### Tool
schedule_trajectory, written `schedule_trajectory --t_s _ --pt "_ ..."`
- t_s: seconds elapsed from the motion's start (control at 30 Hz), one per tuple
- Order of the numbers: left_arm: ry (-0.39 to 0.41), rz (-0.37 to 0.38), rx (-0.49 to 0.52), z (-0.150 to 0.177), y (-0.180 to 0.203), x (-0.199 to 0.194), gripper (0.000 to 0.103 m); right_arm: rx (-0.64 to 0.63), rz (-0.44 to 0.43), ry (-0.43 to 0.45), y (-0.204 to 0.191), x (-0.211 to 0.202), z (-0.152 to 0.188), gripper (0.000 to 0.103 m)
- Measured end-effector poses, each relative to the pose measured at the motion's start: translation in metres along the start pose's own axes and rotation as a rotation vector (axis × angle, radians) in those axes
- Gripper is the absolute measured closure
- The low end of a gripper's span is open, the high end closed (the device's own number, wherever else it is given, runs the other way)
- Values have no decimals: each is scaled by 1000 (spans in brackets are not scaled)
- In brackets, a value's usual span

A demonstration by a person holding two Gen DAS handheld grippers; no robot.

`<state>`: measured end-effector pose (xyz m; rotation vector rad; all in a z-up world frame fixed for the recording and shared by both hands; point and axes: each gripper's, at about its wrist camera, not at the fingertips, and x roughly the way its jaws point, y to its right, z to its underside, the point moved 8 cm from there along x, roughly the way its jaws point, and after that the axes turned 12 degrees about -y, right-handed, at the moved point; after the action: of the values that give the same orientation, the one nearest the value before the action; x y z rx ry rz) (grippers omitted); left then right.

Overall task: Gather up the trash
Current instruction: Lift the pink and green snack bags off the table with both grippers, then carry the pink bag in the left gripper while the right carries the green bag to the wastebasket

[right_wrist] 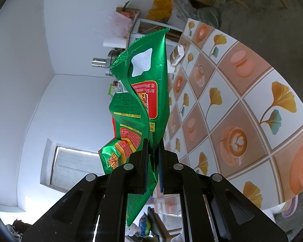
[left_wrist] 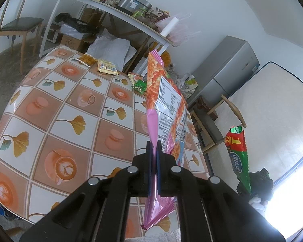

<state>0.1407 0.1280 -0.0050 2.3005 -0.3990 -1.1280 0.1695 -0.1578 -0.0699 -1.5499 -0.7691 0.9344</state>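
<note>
The pink wrapper pinched in the left gripper hides table wrappers ahead — the right gripper clamps a green wrapper.

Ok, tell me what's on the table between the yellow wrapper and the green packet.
In the left wrist view, bare tablecloth separates the yellow wrapper from the green packet; nothing lies there.
</note>
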Motion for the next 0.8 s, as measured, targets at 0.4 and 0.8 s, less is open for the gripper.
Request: schedule_trajectory --t_s 0.4,0.8 --pt "-27 56 93 -21 49 11 100 -11 -34 78 0 -32 -6 96" --pt "-232 266 367 -27 227 115 100 45 120 543 37 -248 -1 96"
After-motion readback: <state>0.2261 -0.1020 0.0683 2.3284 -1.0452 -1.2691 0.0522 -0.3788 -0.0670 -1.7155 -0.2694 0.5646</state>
